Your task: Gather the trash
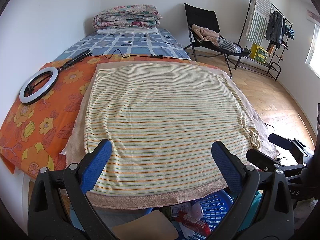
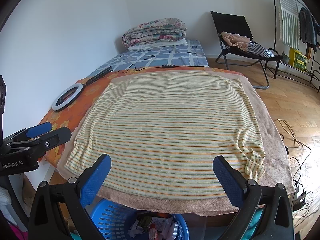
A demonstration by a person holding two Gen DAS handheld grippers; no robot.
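Observation:
A blue perforated basket (image 1: 215, 210) (image 2: 112, 220) stands on the floor below the near edge of the bed, holding crumpled paper, wrappers and a red packet (image 1: 197, 223) (image 2: 158, 229). My left gripper (image 1: 161, 152) hovers above it, open, with nothing between its blue pads. My right gripper (image 2: 162, 167) is open and empty too, beside the left one and over the basket. Part of the right gripper shows at the right in the left wrist view, and the left gripper (image 2: 38, 138) shows at the left edge in the right wrist view. No trash lies on the striped cloth (image 1: 160, 112) (image 2: 170, 124).
The bed carries an orange flowered sheet (image 1: 40, 120), a ring light (image 1: 39, 86) (image 2: 67, 96) with its cable, and a folded quilt (image 1: 128, 17) (image 2: 155, 31) at the far end. A black folding chair (image 1: 206, 30) (image 2: 238, 38) with clothes, a clothes rack (image 1: 268, 30) and floor cables (image 2: 298, 160) are to the right.

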